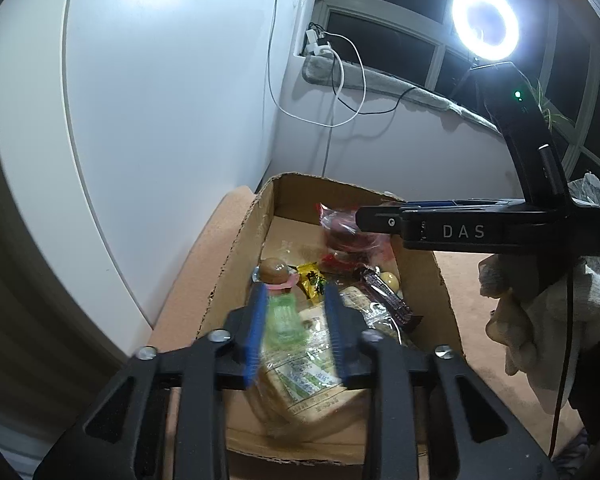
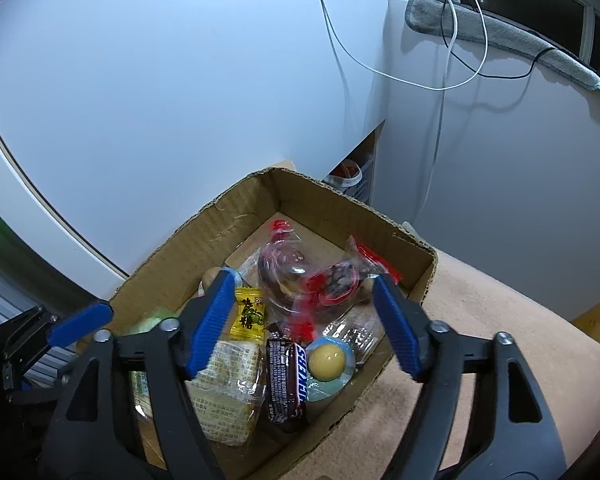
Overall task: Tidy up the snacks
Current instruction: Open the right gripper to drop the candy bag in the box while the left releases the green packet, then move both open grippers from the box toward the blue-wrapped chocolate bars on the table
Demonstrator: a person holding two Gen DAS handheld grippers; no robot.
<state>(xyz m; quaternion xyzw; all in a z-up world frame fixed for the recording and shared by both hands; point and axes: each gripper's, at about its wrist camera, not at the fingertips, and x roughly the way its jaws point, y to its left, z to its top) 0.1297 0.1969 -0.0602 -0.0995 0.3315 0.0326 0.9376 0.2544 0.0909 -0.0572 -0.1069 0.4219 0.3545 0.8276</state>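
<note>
White walls and a dark window with a ring light (image 1: 485, 26) are framing a tan surface (image 2: 480, 320), on which an open cardboard box (image 2: 236, 216) of snacks is sitting. Over the box, the left tool (image 1: 296, 312) is being held with its jaws narrowly parted; a green-wrapped sweet (image 1: 285, 316) is lying between them, blurred, so contact cannot be told. The right tool (image 2: 304, 320) is being held wide over a Snickers bar (image 2: 286, 376), a yellow candy (image 2: 249, 314) and red-wrapped packs (image 2: 300, 276), gripping nothing.
</note>
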